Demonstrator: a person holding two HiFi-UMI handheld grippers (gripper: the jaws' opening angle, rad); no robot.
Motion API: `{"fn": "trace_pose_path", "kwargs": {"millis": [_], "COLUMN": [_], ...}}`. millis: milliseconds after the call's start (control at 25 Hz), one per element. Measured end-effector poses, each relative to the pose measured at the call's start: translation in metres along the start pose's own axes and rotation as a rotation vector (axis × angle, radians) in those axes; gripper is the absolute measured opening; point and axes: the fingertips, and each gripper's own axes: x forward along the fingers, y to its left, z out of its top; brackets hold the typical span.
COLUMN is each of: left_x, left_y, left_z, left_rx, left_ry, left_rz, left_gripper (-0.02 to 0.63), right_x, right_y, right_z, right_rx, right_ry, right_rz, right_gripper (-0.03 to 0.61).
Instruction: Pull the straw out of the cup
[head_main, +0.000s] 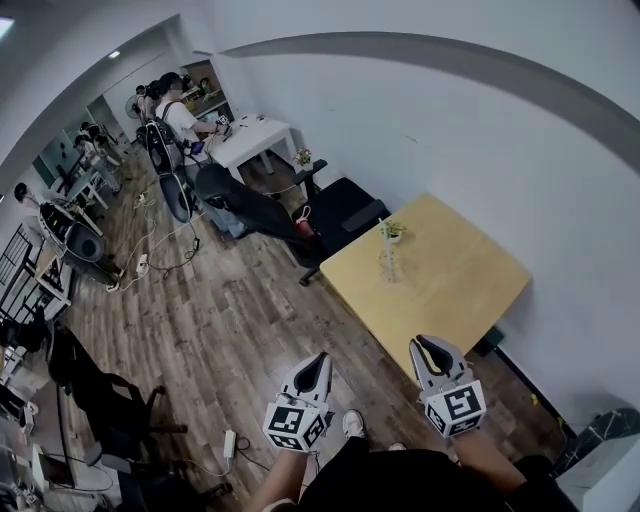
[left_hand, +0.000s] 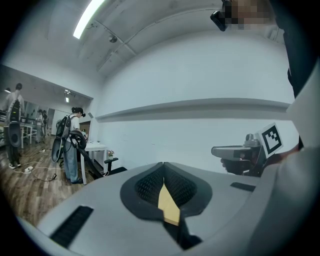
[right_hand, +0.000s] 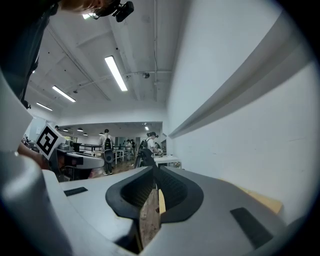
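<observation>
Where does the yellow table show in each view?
Head view: table, centre right, against the wall.
Left gripper view: only a yellow sliver low at centre, likely it.
Right gripper view: tan strip at lower right.
Shared landmark: the grey wall ledge.

White walls (head_main: 450, 120) and a wood-plank floor (head_main: 220, 330); a yellow table (head_main: 460, 290) stands against the wall at centre right, with a black office chair (head_main: 345, 212) just beyond it. A white desk (head_main: 255, 140) occupies the upper left. Strip lights (right_hand: 116, 73) run along the ceiling.
</observation>
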Motion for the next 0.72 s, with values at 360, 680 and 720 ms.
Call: {"fn": "trace_pose_path", "kwargs": {"millis": [360, 680, 720], "left_x": [0.044, 0.082, 0.086], "left_y": [0.049, 0.081, 0.082], "left_z": [-0.003, 0.002, 0.002], "left_rx": [-0.011, 0.045, 0.075], "left_ry": [0.028, 0.031, 0.037], "left_rz": [-0.047, -0.104, -0.117], "left_gripper": [0.020, 0.020, 0.020], "right_x": [0.061, 0.115, 0.120], "right_y": [-0.013, -0.021, -0.023], "right_z": [-0.008, -0.005, -0.004], "right_rx": [0.017, 0.005, -0.002], "right_ry": [0.018, 0.033, 0.034], "right_rz": [-0.075, -0.166, -0.186], "right_gripper": [0.247, 0.452, 0.486]}}
